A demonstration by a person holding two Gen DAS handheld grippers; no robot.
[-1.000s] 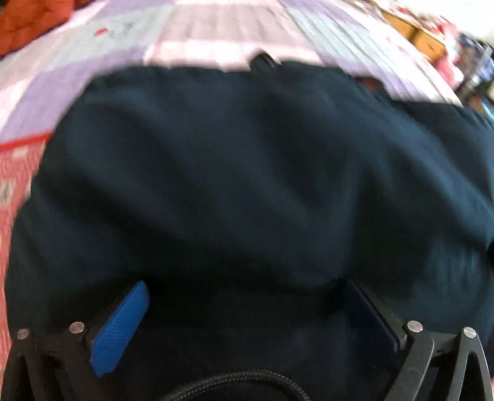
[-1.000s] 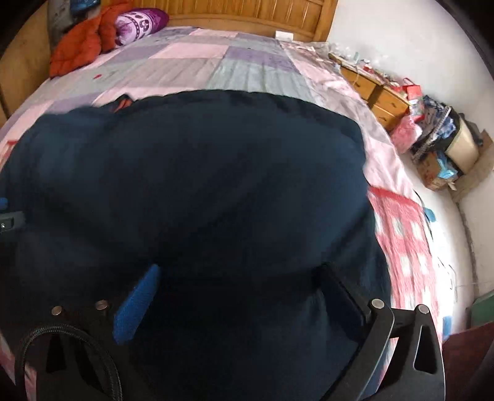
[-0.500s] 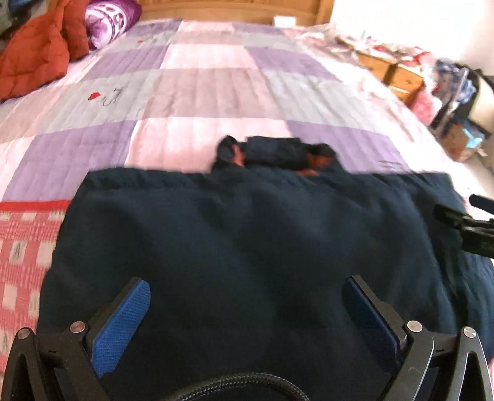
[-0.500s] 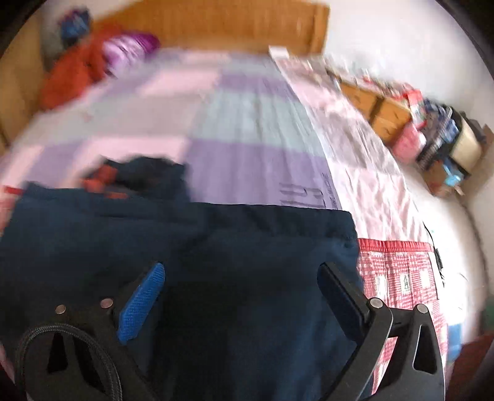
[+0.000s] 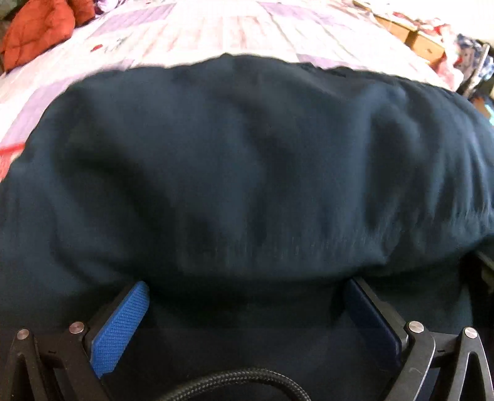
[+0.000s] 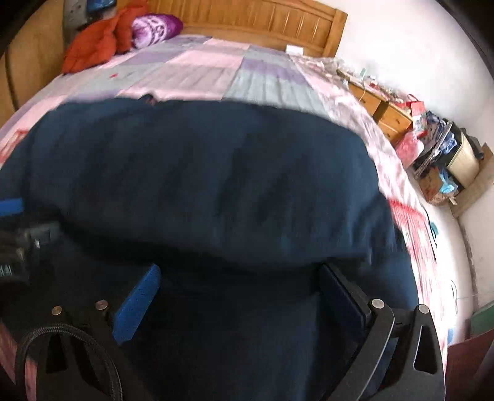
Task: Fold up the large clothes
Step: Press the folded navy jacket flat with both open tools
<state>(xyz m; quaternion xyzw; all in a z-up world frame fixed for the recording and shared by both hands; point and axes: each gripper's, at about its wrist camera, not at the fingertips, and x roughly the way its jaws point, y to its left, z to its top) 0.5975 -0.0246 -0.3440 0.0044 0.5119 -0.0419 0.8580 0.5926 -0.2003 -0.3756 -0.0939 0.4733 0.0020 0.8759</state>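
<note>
The bed [image 6: 216, 71], under a patchwork quilt of pink, purple and grey-green squares, extends ahead of both sets of tongs. The dark navy garment [image 5: 247, 172] lies across its near part and fills most of each view, with a raised fold of cloth directly ahead of the fingers and covering their tips. Motion blur softens both frames.

Right wrist view only: a wooden headboard [image 6: 253, 18] at the far end, an orange blanket [image 6: 92, 49] and purple pillow [image 6: 154, 27] ahead and to the left, and cluttered wooden drawers [image 6: 386, 111] to the right against the white wall. The left wrist view shows only the blanket's corner and a strip of quilt.

Left tongs [image 5: 247, 305]: fingers spread wide, blue pads [image 5: 123, 327] exposed, nothing clamped. Right tongs [image 6: 240, 293]: likewise spread apart, over the cloth. The left tongs appear at the left edge of the right view.
</note>
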